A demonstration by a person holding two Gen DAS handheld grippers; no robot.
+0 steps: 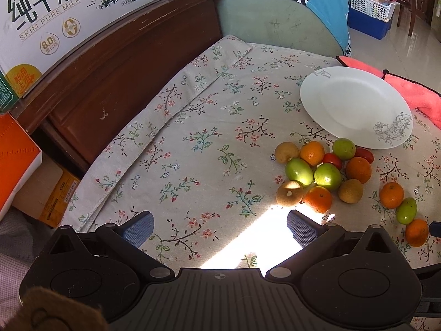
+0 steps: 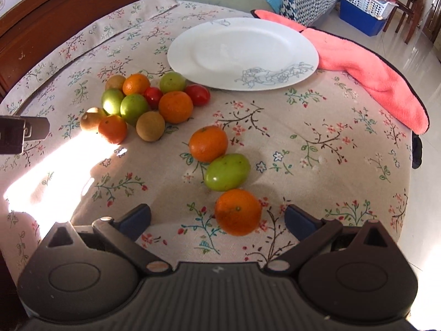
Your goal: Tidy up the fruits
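- right gripper wide open, nothing in it, nearest orange sits btwn the fingers, lower centre
- left gripper also wide open, empty
- plate bare, top centre; fruit pile left of it
- prob step 1: close on that orange, lift to plate

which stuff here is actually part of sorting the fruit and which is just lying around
For the job: oranges, green fruits, small red fruits, brown fruits, white plate, open left gripper, open right gripper.

Lying about: pink towel, milk carton box, white basket.
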